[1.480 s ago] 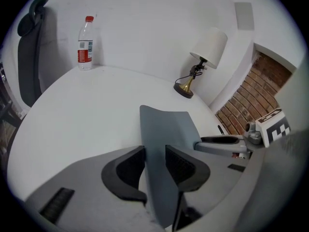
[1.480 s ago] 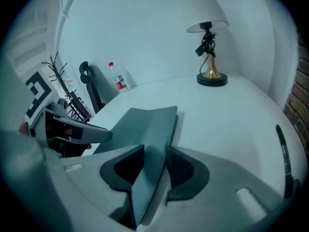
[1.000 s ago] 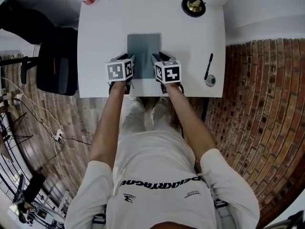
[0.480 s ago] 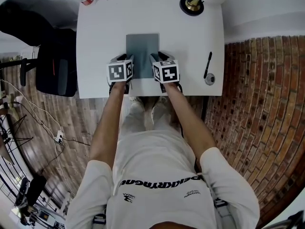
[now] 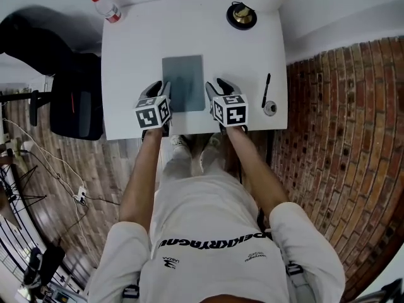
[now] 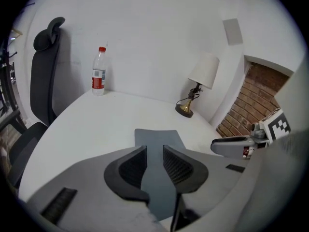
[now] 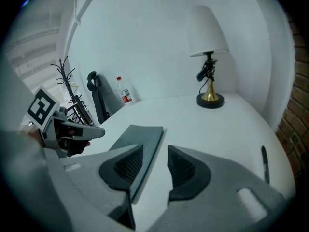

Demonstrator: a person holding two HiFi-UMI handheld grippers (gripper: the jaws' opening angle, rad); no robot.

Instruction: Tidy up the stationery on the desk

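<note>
Grey notebook (image 5: 183, 83) lies flat and closed in the middle of the white counter (image 5: 132, 49), its long side running toward the top of the frame; the left gripper (image 5: 159, 88) is at its lower left corner and the right gripper (image 5: 218, 87) just beside its lower right corner, both pointing toward the top of the frame and slanted down.

In the left gripper view the jaws of the left gripper (image 6: 154, 151) stand apart, though they have just been closing; the notebook shows through the gap, lying on the counter, and no pad presses on it. In the right gripper view the right gripper (image 7: 155, 151) is spread wide, its jaws having just been opening; only the right edge of the notebook appears in the gap, not pinched.

A black pen (image 5: 266, 90) lies near the right edge of the counter, with a small round object (image 5: 270, 108) just below it; I cannot tell what that is. A lamp (image 5: 242, 16) stands at the upper right, a bottle (image 5: 106, 7) at the upper left corner; a black chair (image 5: 69, 93) is left of the counter.
</note>
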